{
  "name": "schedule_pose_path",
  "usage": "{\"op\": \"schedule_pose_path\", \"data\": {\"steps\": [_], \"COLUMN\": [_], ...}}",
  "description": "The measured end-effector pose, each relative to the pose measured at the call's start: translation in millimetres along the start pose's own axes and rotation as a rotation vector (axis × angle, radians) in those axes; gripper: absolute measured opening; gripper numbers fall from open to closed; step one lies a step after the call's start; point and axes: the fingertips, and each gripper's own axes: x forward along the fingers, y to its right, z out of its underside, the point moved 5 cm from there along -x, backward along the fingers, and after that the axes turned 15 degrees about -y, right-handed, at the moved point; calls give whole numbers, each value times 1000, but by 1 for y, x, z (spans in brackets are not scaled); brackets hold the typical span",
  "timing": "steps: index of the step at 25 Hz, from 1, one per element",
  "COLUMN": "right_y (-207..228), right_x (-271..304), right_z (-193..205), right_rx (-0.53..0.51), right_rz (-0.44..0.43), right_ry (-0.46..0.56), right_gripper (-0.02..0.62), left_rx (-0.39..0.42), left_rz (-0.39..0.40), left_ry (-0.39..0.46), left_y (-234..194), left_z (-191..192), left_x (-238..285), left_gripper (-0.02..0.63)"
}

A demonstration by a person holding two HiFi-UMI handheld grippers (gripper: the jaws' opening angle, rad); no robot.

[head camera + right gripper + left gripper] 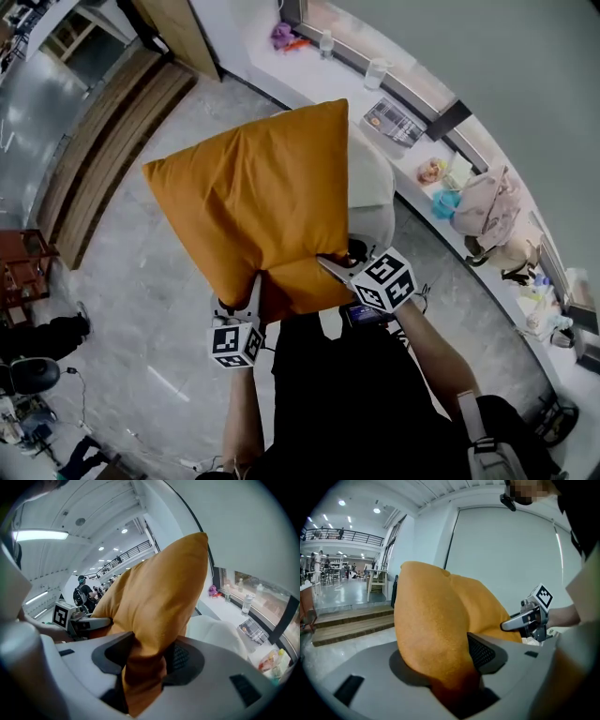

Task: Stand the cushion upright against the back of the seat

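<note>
Wooden steps: a run of brown plank steps (103,141) lies far left on the grey stone floor (169,309), well apart from everything else.

Left tongs: the left tongs (255,286) are clenched on the lower left part of the cushion. In the left gripper view (445,663) the orange fabric fills the gap, bunched and pressed between the two grey jaws.

Cushion: the square mustard-orange fabric cushion (262,197) is held up off the floor by its lower edge. It stands roughly upright, one corner up toward the window side, and its face is creased. In the head view it overlaps the left part of the seat. I cannot tell whether it touches the seat.

Right tongs: the right tongs (330,264) grasp the cushion's lower right part. In the right gripper view (147,660) a folded bunch of fabric hangs squeezed between the jaws.

Seat: the white padded seat (373,183) shows just right of and behind the cushion.

Counter: a long white counter (309,70) runs along the window at right. It carries a clear bottle (375,73), a printed magazine (394,122) and a pale pink bag (483,202).

Person: dark clothing (356,394) fills the bottom, with both forearms reaching up to the tongs.
</note>
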Motion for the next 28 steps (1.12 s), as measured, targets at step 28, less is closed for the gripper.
{"op": "schedule_pose_path", "data": {"steps": [28], "right_y": [106], "right_x": [200], "right_z": [103], "right_rx": [297], "right_rz": [61], "right_ry": [-199], "right_gripper": [198], "left_rx": [91], "left_rz": [78], "left_ry": [-196], "left_y": [-88], "left_z": [135], "left_x": [201], "left_gripper": [251]}}
